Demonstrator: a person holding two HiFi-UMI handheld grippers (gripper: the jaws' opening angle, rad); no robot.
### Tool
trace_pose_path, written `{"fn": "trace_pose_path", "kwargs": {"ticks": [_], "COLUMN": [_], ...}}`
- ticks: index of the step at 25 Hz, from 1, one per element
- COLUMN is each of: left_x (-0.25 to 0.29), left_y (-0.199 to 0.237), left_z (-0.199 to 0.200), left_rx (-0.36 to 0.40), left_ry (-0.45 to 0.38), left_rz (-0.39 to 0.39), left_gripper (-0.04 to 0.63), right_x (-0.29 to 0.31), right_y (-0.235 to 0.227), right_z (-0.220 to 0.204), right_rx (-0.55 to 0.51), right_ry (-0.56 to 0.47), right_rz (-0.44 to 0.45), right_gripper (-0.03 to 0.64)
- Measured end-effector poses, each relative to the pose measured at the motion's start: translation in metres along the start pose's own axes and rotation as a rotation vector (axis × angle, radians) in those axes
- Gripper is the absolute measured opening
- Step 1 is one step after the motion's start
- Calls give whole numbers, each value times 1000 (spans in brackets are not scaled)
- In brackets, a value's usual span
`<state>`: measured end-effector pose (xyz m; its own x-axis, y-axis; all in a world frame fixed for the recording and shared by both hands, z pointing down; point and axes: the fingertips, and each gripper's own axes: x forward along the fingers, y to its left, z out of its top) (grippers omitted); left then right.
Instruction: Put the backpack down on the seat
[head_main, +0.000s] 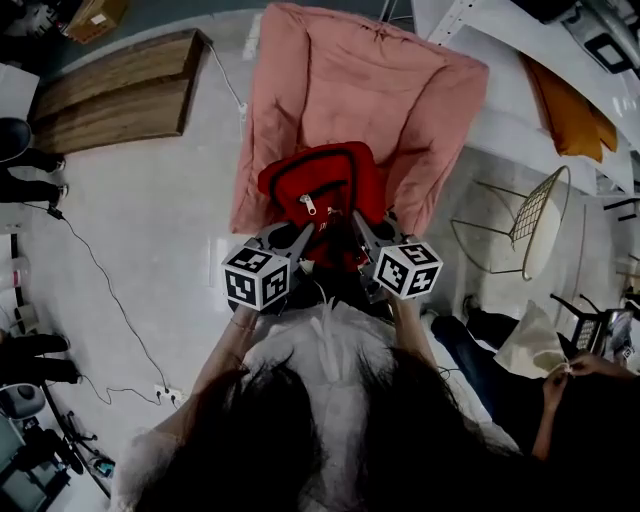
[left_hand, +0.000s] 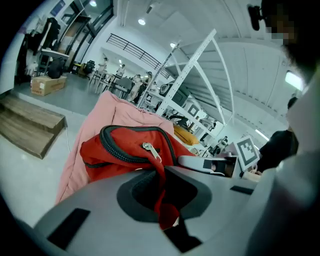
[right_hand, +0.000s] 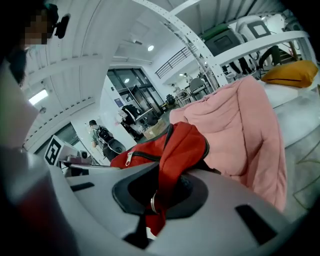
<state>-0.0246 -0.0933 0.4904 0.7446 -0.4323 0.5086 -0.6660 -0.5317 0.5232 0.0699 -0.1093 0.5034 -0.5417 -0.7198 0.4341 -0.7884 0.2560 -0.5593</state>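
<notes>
No readable words, brands or numbers are showing anywhere. The marker cube (head_main: 257, 277) on the left gripper (head_main: 306, 228) and the cube (head_main: 407, 268) on the right gripper (head_main: 357, 222) are displaying only black-and-white square patterns. The red backpack (head_main: 322, 185) ahead of both jaws is showing no legible label. The cardboard box (left_hand: 47, 84) far beyond the left gripper is appearing too small to read.

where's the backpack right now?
Head view, centre: the red backpack is held by its straps in the left tool and right tool, both shut on it, over the front edge of the pink seat.
</notes>
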Motion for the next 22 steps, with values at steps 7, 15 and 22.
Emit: {"fn": "trace_pose_path", "kwargs": {"ticks": [7,15,22], "left_x": [62,125,176], "left_y": [45,115,152], "left_z": [-7,-27,-50], "left_rx": [-81,-153,-203], "left_ry": [50,165,238], "left_rz": [76,189,210], "left_gripper": [40,40,40], "right_x": [53,119,160], "right_y": [-60,-130,-197], "right_z": [-5,-31,-58], "right_rx": [-4,0,20], "right_ry": [124,303,429], "right_rz": [-6,-41,-103], "right_gripper": [44,44,44]}}
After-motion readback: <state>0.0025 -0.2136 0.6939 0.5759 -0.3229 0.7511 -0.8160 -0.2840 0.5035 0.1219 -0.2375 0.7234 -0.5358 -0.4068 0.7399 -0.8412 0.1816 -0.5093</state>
